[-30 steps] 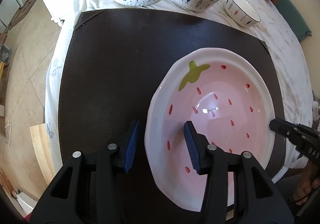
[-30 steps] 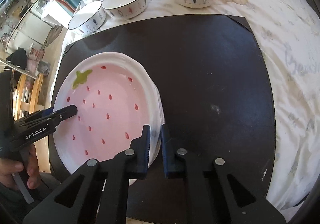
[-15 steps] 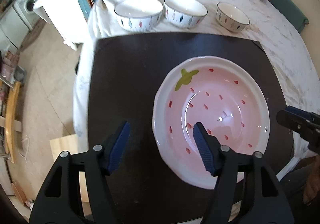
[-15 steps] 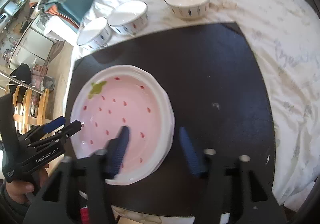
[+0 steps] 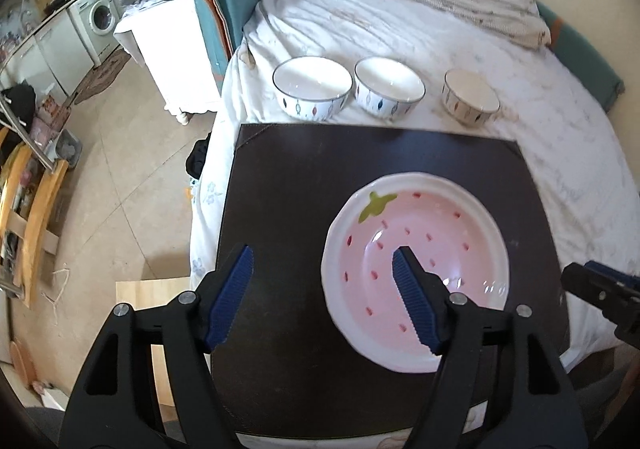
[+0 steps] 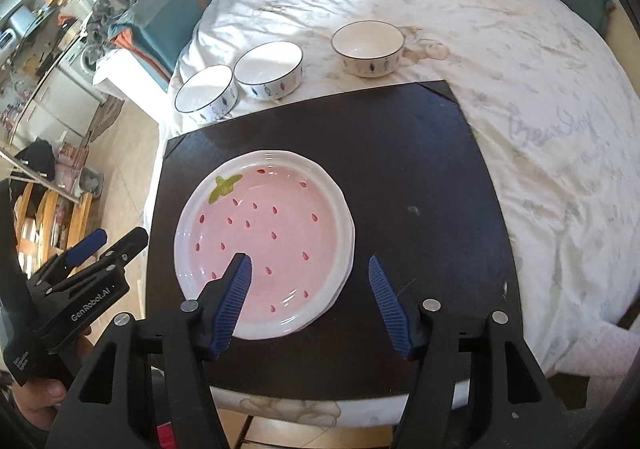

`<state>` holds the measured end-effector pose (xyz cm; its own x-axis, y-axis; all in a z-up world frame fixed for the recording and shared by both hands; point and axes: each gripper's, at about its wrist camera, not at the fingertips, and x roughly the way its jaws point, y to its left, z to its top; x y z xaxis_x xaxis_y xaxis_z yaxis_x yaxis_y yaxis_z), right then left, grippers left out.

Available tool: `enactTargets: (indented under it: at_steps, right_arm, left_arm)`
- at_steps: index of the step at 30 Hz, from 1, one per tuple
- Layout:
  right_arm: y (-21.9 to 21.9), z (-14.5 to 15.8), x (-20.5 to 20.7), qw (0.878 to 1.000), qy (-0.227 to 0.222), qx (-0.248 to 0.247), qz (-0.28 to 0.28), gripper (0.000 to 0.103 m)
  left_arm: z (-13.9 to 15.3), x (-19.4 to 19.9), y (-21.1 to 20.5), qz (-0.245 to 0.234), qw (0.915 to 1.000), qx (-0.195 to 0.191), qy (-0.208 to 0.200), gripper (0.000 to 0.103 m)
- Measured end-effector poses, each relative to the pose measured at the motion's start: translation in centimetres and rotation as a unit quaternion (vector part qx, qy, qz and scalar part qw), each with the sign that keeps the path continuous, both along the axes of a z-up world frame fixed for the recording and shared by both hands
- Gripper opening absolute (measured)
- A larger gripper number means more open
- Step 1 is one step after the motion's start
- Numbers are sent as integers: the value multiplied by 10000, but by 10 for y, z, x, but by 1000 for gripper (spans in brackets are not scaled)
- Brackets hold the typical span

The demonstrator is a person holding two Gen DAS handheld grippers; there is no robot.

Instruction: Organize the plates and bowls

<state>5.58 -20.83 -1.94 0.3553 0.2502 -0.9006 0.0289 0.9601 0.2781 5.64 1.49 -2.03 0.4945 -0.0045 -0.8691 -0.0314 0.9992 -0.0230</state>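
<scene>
While both claws hang spread, jaws just opened and gripping nothing, the left claw (image 5: 322, 269) and right claw (image 6: 308, 273) flank the strawberry plate (image 6: 264, 245) lying free on the dark mat (image 6: 400, 169), three bowls (image 6: 268, 75) beyond its far edge.

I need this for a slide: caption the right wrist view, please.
Open right gripper above a strawberry plate on a dark mat, three bowls beyond.

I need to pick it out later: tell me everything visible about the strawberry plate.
The strawberry plate looks like glossy ceramic: white wavy rim, pink well with red seed marks and a green leaf. It lies flat, face up, empty, on the dark mat. A second rim under its right edge suggests another plate beneath. Neither tool touches it.
</scene>
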Motion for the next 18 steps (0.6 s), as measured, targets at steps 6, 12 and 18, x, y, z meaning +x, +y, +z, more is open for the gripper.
enactTargets:
  at_steps: [6,12,18]
  right_arm:
    - [-2,5,14,9999,93,100,8,64]
    - [-2,-6,39,9996,208,166,91,64]
    - [-6,-22,64,9989,370,267,99,64]
  left_arm:
    - [-4,8,-2,143,9998,163,3,69]
    - [-1,24,2,340,9991,-143,214,69]
    - [7,54,-1,357,9987,-187,317,69]
